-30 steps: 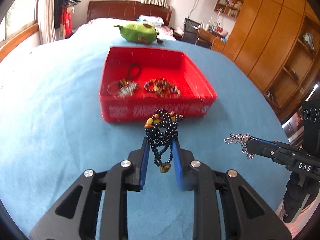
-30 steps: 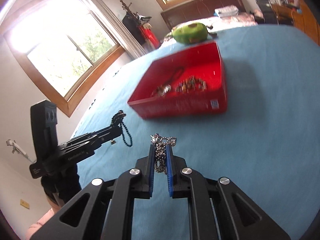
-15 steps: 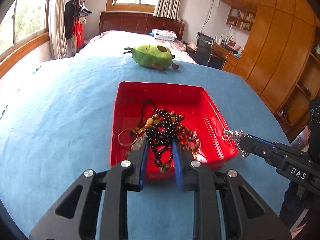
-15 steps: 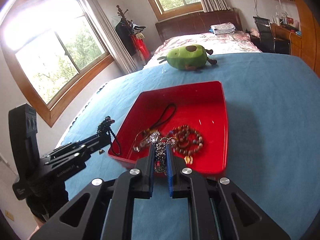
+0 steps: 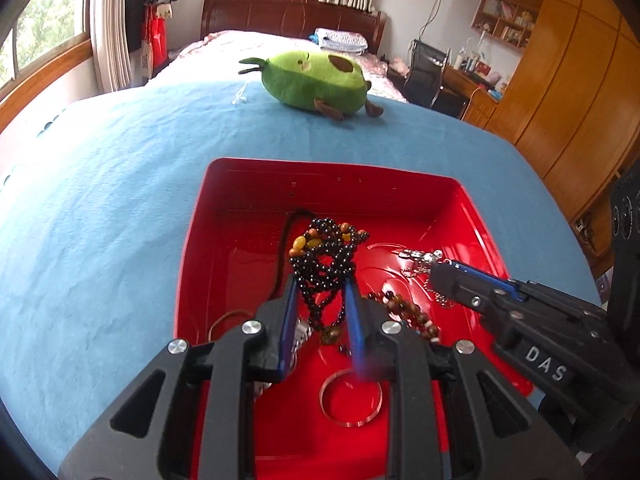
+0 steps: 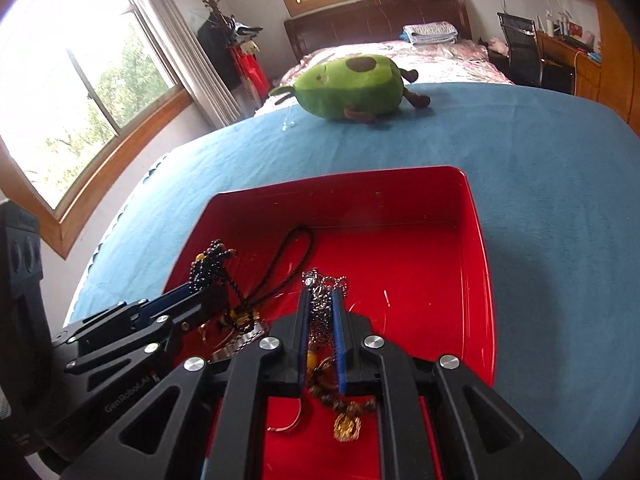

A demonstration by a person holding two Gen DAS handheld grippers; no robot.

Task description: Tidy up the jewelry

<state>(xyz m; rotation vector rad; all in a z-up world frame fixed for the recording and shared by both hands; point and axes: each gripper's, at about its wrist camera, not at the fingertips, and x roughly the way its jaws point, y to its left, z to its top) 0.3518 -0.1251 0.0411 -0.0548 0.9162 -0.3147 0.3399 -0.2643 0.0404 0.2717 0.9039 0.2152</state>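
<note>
A red tray (image 5: pixel 224 216) (image 6: pixel 476 240) lies on the blue cloth. My left gripper (image 5: pixel 320 284) is shut on a black bead necklace (image 5: pixel 326 256) with amber beads and holds it over the tray; it also shows in the right wrist view (image 6: pixel 216 268). My right gripper (image 6: pixel 320 304) is shut on a silver chain (image 6: pixel 320 284) over the tray; the chain also shows in the left wrist view (image 5: pixel 422 258). In the tray lie a brown bead bracelet (image 5: pixel 404 312), a thin ring bangle (image 5: pixel 351 400), a black cord (image 6: pixel 288 256) and a gold pendant (image 6: pixel 347 426).
A green avocado plush toy (image 5: pixel 316 78) (image 6: pixel 352 86) lies on the blue cloth (image 5: pixel 100 200) beyond the tray. A bed (image 5: pixel 280 40) stands behind it. Wooden wardrobes (image 5: pixel 580 80) are at the right, a window (image 6: pixel 80 80) at the left.
Both grippers have moved forward from in front of the tray to over it, each still holding its piece of jewelry. The tray now fills the lower middle of both views.
</note>
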